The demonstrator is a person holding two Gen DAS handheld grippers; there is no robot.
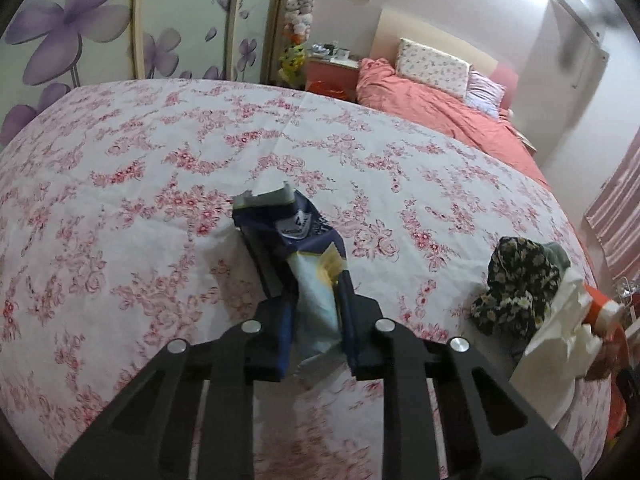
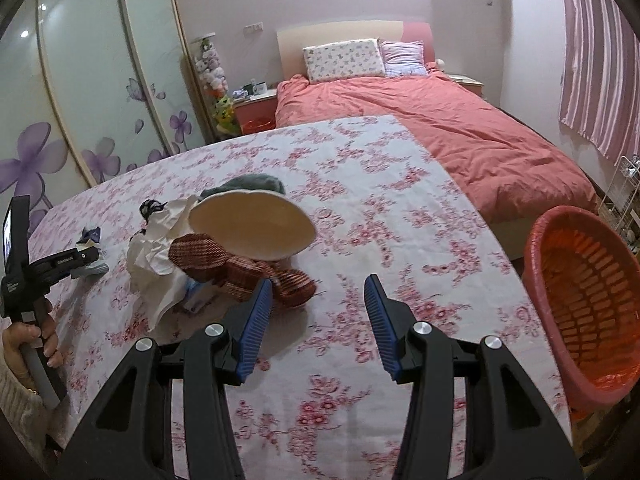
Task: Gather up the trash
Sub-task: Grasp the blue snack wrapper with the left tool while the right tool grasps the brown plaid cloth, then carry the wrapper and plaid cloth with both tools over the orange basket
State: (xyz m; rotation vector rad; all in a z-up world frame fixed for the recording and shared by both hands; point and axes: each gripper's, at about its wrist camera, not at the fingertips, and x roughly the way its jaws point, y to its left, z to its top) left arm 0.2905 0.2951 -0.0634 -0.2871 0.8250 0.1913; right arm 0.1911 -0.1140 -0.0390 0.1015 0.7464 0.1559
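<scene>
Lettering on the blue wrapper (image 1: pixel 298 240) clamped in the left gripper (image 1: pixel 316 312) is unreadable. Right gripper (image 2: pixel 318 300) fingers apart above the tabletop (image 2: pixel 400 208), orange basket (image 2: pixel 580 300) beside it.

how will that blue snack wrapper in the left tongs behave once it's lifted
The blue snack wrapper is probably floppy: it is creased and bent above the left tongs. It is likely very light, being torn open and flattened. The glossy film may slip.
</scene>
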